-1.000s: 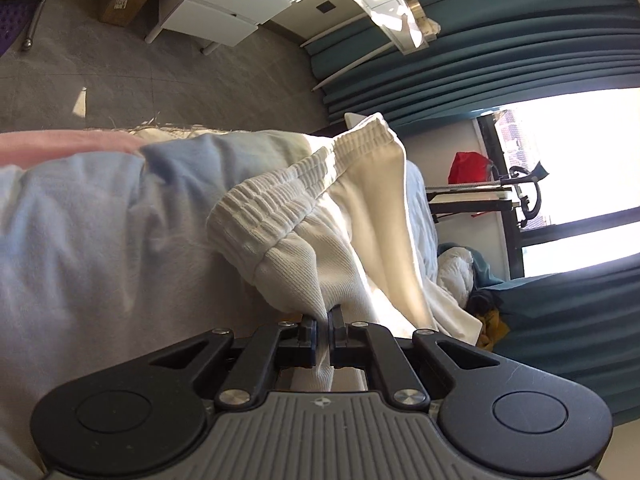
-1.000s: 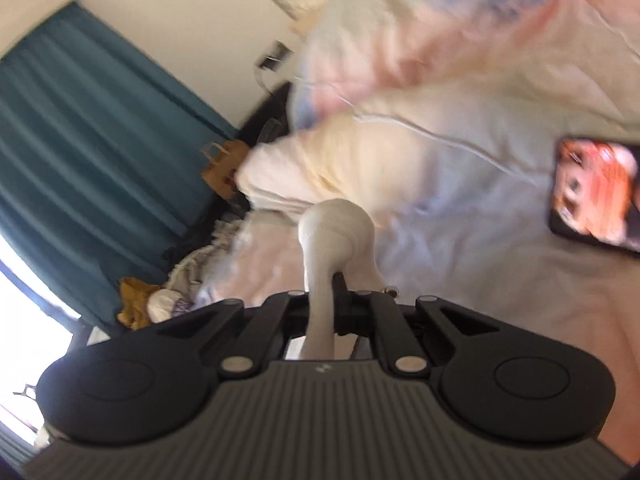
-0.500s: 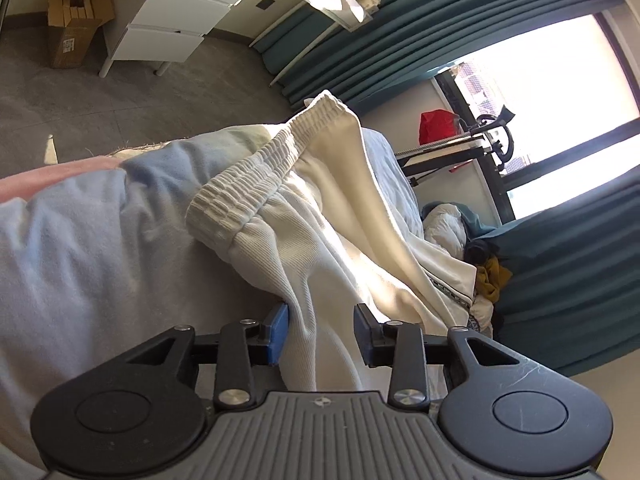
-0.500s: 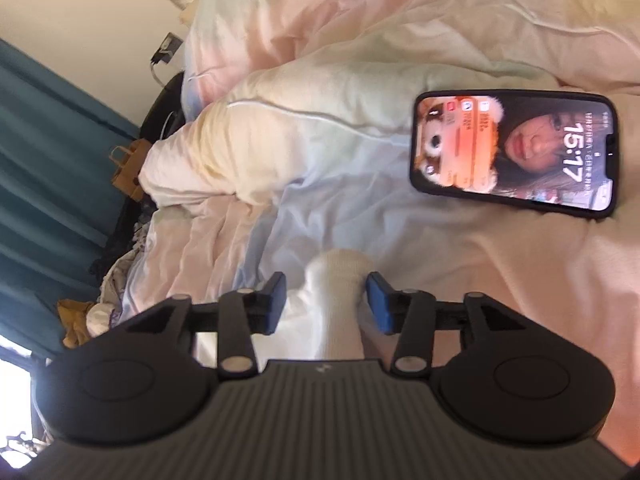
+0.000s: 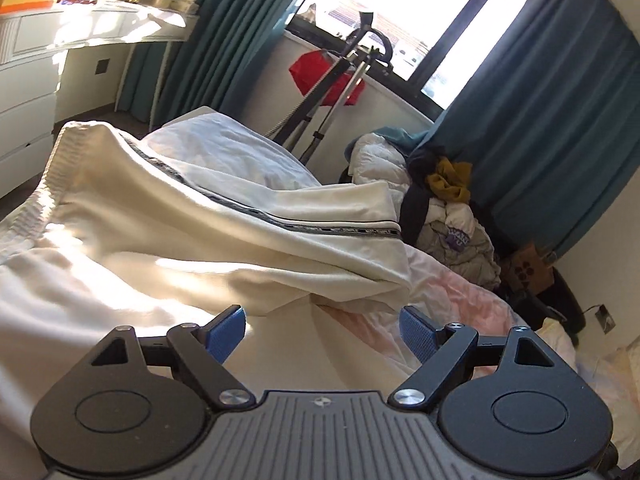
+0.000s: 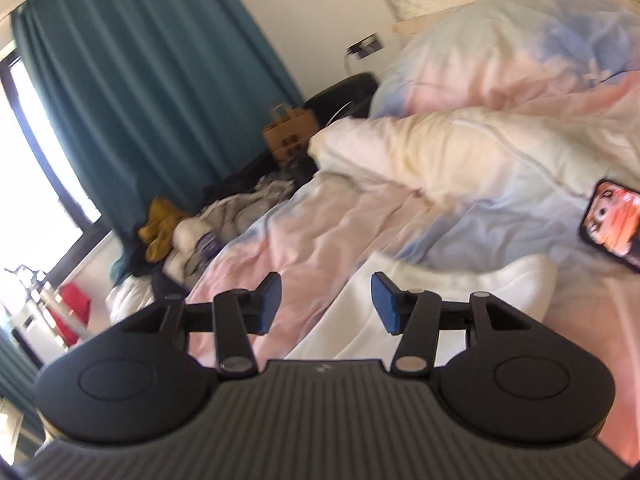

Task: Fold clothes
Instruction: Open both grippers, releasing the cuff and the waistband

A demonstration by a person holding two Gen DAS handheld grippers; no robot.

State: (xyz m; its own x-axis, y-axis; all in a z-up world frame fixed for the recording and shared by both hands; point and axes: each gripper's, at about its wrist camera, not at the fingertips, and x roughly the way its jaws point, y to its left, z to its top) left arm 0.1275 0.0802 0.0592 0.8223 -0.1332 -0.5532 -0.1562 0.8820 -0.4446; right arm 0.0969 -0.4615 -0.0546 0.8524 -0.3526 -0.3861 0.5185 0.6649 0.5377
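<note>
On pastel bedding [image 6: 320, 240], cream trousers [image 5: 200, 232] near teal curtains [image 5: 560, 100].

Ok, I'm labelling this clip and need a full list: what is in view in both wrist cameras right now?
white trousers: 1, cream with a dark side stripe, spread on the bed
duvet: 1, pink and pale blue, covering the bed
phone: 1, black, screen lit, on the duvet at the right edge
clothes pile: 1, mixed white, mustard and dark, beside the bed
curtains: teal, at the window
red bag: 1, under the window
paper bag: 1, brown, by the curtain
left gripper: open, blue pads, empty
right gripper: open, blue pads, empty
</note>
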